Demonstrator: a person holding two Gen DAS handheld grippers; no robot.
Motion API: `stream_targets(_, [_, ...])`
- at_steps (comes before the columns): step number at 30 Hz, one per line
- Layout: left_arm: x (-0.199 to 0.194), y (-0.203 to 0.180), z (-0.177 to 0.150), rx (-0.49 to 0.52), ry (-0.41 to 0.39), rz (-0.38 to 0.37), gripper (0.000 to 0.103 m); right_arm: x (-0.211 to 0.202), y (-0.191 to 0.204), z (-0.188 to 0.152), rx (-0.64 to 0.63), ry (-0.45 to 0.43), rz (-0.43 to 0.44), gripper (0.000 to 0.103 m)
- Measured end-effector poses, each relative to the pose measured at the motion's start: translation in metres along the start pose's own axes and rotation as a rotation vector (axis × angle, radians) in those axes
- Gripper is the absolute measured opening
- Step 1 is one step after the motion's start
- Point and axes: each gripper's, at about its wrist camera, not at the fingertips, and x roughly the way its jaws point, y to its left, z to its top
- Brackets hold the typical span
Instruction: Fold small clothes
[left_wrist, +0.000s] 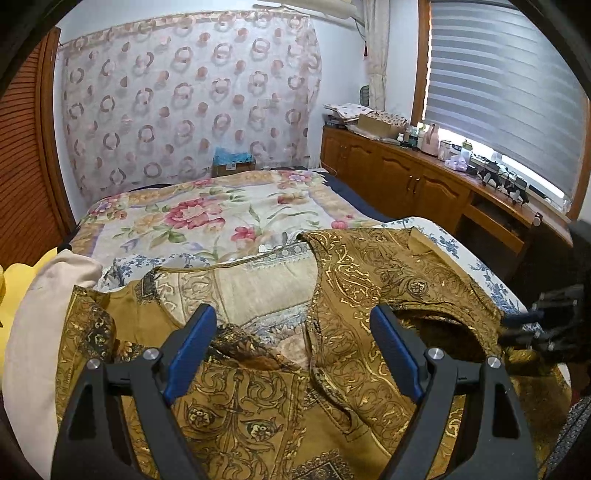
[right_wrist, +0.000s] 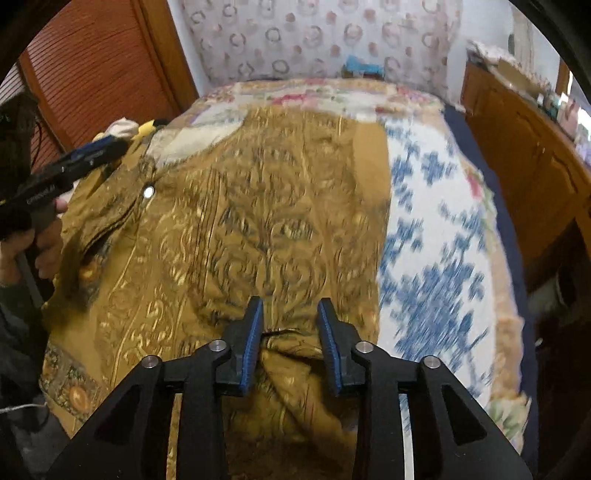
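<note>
A mustard-gold garment (left_wrist: 354, 295) with a dense paisley print lies spread across the bed (left_wrist: 207, 218), on top of a blue-and-white patterned cloth (right_wrist: 432, 236) that covers a floral bedspread.

The left claw (left_wrist: 293, 332) hangs low over the garment's neck area with its blue-padded fingers (left_wrist: 192, 350) spread wide and nothing between them. Below it the fabric is rumpled, with one section folded over at the right.

The right claw (right_wrist: 290, 332) sits at the near edge of the same garment. Its fingers stand narrowly apart, and a bunched fold of the gold cloth rises between them. This view is smeared with motion blur, so whether the pads actually pinch the fold is hard to say; they appear not to be closed on it.

A cream pillow (left_wrist: 40, 317) rests at the bed's left side. A wooden cabinet (left_wrist: 406, 177) runs along the window wall, cluttered with small items.
</note>
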Motion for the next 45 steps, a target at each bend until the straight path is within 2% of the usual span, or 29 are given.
stream_targets(4, [0.004,0.003,0.0,-0.001,0.008,0.019,0.086,0.002,-0.007,0.023,-0.03,-0.065,-0.038,0.047])
stream_targets(6, [0.008,0.005,-0.001,-0.002,0.016,0.029,0.086,0.008,-0.013,0.036,-0.038,-0.083,-0.046,0.05])
stream_targets(12, [0.016,0.01,-0.002,-0.007,0.039,0.044,0.086,0.031,-0.032,0.071,-0.048,-0.105,-0.067,0.055])
stream_targets(18, [0.01,0.025,0.006,-0.047,0.04,0.047,0.086,0.062,-0.053,0.091,-0.037,-0.079,-0.105,0.056])
stream_targets(23, [-0.002,0.052,0.008,-0.076,0.065,0.106,0.086,0.078,-0.06,0.093,-0.039,-0.054,-0.097,0.056])
stream_targets(29, [-0.014,0.098,-0.001,-0.098,0.124,0.244,0.086,0.08,-0.06,0.085,-0.043,-0.105,-0.097,0.061])
stream_targets(34, [-0.014,0.133,-0.006,-0.145,0.16,0.292,0.086,0.08,-0.061,0.086,-0.047,-0.101,-0.094,0.063])
stream_targets(36, [-0.012,0.14,-0.008,-0.143,0.175,0.295,0.082,0.08,-0.062,0.086,-0.047,-0.101,-0.094,0.063])
stream_targets(40, [-0.002,0.142,-0.014,-0.128,0.199,0.253,0.073,0.08,-0.061,0.086,-0.047,-0.102,-0.094,0.064])
stream_targets(42, [0.006,0.142,-0.015,-0.123,0.217,0.236,0.059,0.08,-0.061,0.085,-0.047,-0.101,-0.094,0.064])
stream_targets(45, [0.015,0.141,-0.015,-0.098,0.235,0.232,0.052,0.08,-0.061,0.085,-0.047,-0.101,-0.094,0.064])
